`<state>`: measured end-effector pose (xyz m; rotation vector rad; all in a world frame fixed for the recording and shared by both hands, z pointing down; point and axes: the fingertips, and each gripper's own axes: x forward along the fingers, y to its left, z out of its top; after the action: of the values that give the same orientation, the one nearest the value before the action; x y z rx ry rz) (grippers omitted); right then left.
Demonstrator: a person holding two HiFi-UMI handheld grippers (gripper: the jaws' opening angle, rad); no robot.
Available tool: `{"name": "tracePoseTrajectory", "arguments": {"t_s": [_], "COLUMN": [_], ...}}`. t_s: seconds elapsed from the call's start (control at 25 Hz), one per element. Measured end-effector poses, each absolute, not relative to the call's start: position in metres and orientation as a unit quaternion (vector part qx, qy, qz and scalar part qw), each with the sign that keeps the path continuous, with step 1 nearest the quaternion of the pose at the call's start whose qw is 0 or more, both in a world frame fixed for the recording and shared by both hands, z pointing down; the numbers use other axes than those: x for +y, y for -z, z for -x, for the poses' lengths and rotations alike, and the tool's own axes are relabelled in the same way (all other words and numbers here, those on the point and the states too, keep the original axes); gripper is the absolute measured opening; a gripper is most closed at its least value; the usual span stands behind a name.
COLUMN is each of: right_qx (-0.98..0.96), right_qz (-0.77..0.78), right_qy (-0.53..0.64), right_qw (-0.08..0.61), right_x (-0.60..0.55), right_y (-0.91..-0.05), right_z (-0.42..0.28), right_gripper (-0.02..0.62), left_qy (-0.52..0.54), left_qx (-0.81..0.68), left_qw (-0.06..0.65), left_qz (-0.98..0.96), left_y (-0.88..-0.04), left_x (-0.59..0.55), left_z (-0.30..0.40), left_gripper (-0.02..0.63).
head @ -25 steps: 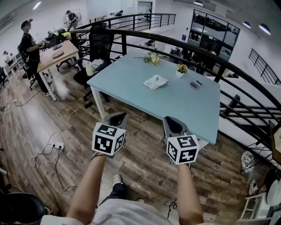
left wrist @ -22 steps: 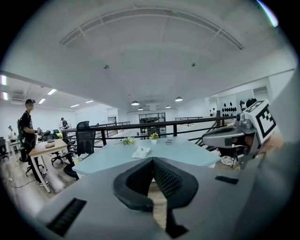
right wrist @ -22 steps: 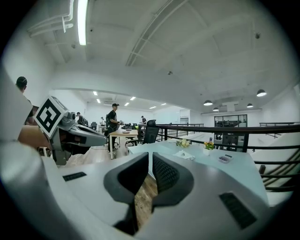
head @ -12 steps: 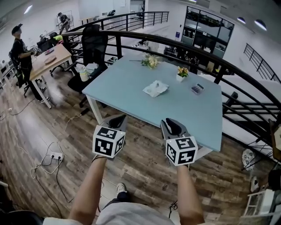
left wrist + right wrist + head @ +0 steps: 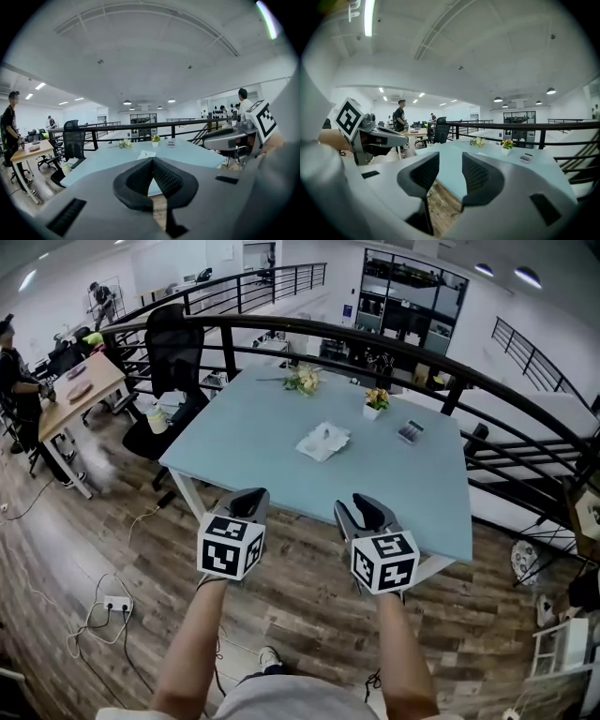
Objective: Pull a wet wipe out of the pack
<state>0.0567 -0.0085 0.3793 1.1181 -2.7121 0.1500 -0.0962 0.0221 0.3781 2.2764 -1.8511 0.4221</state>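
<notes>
1. Standing on the wooden floor (image 5: 309, 592) short of a pale blue table (image 5: 253, 442), the person holds both grippers out side by side. Each one points toward the table's near edge.
2. The left gripper (image 5: 251, 495) has its jaws brought together at the tips, and nothing is caught between them.
3. The right gripper (image 5: 361, 505) has its jaws apart, and they are opening. Nothing sits between them; only the table edge and the floor show through the gap.
4. The wet wipe pack (image 5: 323, 442) lies flat near the middle of the table. It is a white, slightly crumpled packet, well apart from both grippers and untouched.
5. Beyond the pack, a bunch of flowers (image 5: 303, 381) lies near the far edge. A small pot of flowers (image 5: 377, 399) stands to its right, and a small dark device (image 5: 410, 431) lies near the pot.
6. A black office chair (image 5: 173, 338) stands off the table's far left corner, and a dark railing (image 5: 309, 326) curves behind the table.
7. At the far left, another person (image 5: 14, 371) stands at a wooden desk (image 5: 80, 395).
</notes>
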Motion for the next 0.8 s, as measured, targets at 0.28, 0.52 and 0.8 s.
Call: {"name": "tracePoseTrajectory", "arguments": {"t_s": [0.28, 0.52, 0.8], "right_qx": [-0.906, -0.897, -0.892], "right_qz": [-0.405, -0.424, -0.434], "right_qy": [-0.065, -0.077, -0.079], "right_qw": [0.101, 0.097, 0.101], "right_x": [-0.02, -0.022, -0.022], "right_y": [-0.38, -0.38, -0.378], "right_z": [-0.036, -0.016, 0.0], "right_gripper": [0.184, 0.224, 0.228], "left_qy": [-0.145, -0.147, -0.14], "left_qx": [-0.601, -0.583, -0.576], "left_qw": [0.09, 0.088, 0.094], "left_qz": [-0.781, -0.794, -0.8], "left_y": [-0.382, -0.384, -0.387], "left_x": [0.004, -0.006, -0.008], "left_z": [0.122, 0.14, 0.153], "left_gripper": [-0.005, -0.005, -0.005]}}
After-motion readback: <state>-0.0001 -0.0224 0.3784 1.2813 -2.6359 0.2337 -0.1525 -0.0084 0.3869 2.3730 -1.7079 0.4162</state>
